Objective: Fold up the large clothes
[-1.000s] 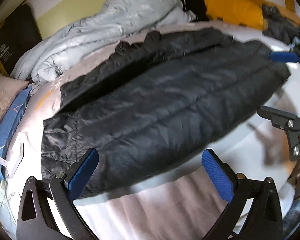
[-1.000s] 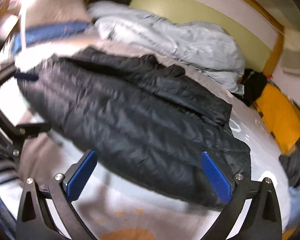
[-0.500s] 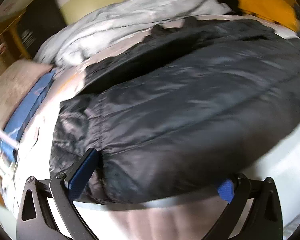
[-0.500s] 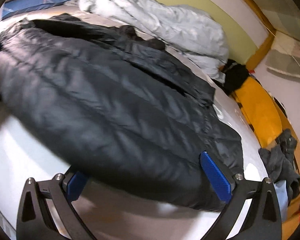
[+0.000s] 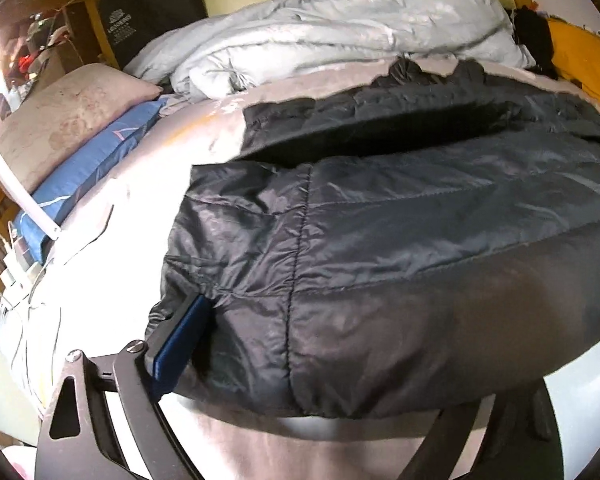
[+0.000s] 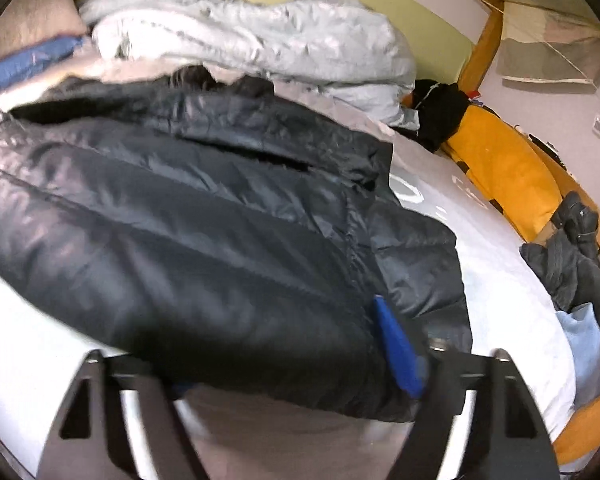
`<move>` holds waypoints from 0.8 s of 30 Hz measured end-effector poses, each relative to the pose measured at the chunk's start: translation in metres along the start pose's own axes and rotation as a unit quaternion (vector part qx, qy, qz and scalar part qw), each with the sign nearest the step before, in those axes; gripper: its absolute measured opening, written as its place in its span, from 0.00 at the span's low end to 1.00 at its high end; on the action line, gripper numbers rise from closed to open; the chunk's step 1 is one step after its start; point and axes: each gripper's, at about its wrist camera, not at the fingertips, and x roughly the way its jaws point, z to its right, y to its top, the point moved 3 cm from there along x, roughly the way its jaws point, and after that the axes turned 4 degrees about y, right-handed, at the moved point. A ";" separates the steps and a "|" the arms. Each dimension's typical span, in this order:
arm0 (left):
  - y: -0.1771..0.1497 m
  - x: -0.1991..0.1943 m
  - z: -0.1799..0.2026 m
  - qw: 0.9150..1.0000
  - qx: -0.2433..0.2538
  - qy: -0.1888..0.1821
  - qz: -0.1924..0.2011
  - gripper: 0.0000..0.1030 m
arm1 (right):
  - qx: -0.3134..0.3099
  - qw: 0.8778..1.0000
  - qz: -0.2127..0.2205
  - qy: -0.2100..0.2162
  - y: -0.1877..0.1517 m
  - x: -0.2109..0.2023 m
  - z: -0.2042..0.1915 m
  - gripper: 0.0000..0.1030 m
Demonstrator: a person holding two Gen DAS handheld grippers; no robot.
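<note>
A black quilted puffer jacket (image 5: 420, 240) lies spread across the white bed sheet (image 5: 100, 280), with its near edge toward me. My left gripper (image 5: 332, 360) straddles that edge near the left corner, its jaws closing. The blue left pad (image 5: 180, 340) touches the fabric, and the other finger is hidden under the jacket. In the right wrist view the jacket (image 6: 180, 220) fills the middle. My right gripper (image 6: 276, 352) is over its near right corner, jaws closing. Its blue right pad (image 6: 396, 348) digs into the fabric, while the left finger is covered.
A crumpled pale grey duvet (image 5: 320, 40) lies behind the jacket. A beige pillow (image 5: 68, 120) and a blue one (image 5: 88, 172) sit at the left, with cables (image 5: 16, 264) at the bed's edge. An orange padded rail (image 6: 508, 168) and dark clothes (image 6: 572, 256) lie at the right.
Both grippers have moved forward and down onto the jacket's near edge. Their jaws, wide apart before, have narrowed, and the jacket now covers one finger of each.
</note>
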 end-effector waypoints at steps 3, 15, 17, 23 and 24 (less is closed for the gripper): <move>-0.002 -0.010 -0.003 1.000 -0.017 -0.004 0.004 0.84 | 0.000 1.000 0.024 -0.015 0.002 -0.009 -0.003 0.53; -0.011 -0.047 -0.008 0.997 -0.020 -0.079 0.004 0.27 | 0.016 0.999 0.034 -0.005 0.001 -0.028 -0.002 0.21; -0.015 -0.053 -0.012 0.996 -0.021 -0.087 -0.008 0.27 | 0.025 0.999 0.035 0.009 0.002 -0.036 0.001 0.20; -0.031 -0.079 -0.019 0.994 -0.015 -0.102 -0.025 0.27 | 0.028 0.998 0.042 0.021 -0.006 -0.067 0.006 0.20; -0.033 -0.082 -0.021 0.994 -0.016 -0.105 -0.026 0.27 | 0.028 0.998 0.043 0.022 -0.008 -0.071 0.007 0.20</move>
